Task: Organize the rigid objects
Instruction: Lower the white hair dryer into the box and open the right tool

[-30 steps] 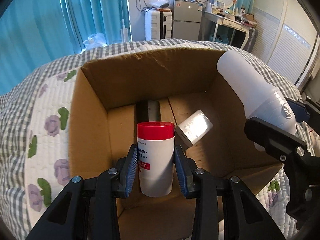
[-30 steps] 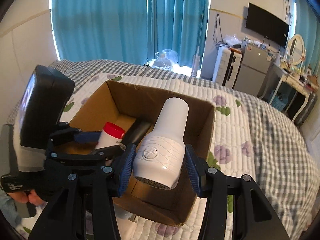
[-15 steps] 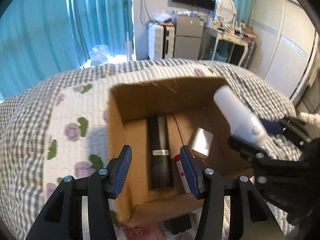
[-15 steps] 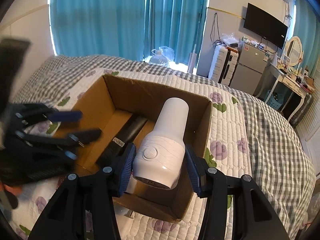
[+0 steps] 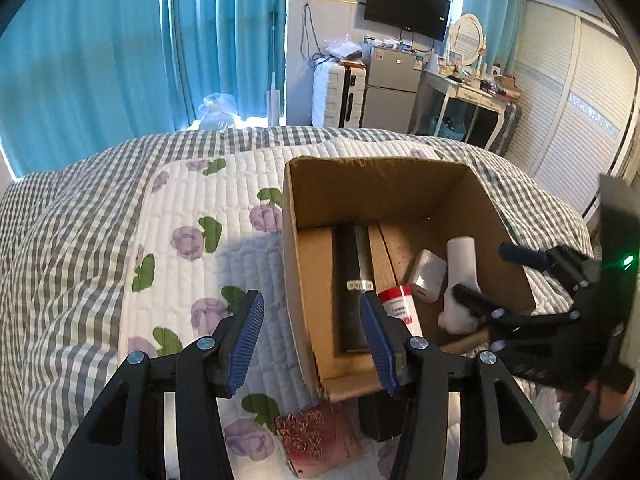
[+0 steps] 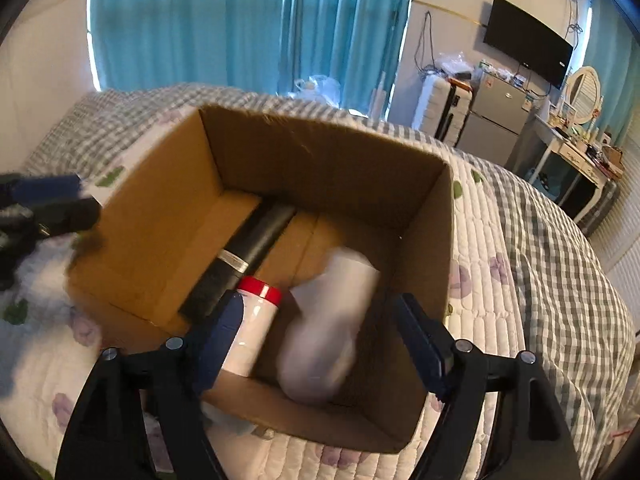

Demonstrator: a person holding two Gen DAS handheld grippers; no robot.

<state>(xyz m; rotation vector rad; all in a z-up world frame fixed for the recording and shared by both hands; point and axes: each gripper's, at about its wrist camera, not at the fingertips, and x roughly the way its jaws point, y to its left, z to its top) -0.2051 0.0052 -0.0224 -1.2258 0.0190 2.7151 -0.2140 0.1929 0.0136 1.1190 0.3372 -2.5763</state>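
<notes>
Bedroom with teal curtains [image 5: 120,48], and a quilted floral bedspread [image 5: 192,248] under a plain cardboard box [image 6: 312,152] mid-frame. Inside it: a long matte black tube [image 6: 244,258] along the left, a red-capped white bottle [image 6: 252,320] lying beside it, a small white block [image 5: 426,276], and a smooth white dryer-shaped gadget [image 6: 328,328], blurry in the right wrist view. Right gripper [image 6: 320,340] has just been opening, pads clear of the gadget between them. Left gripper [image 5: 312,340] hangs parted and empty over the box's near-left edge.
</notes>
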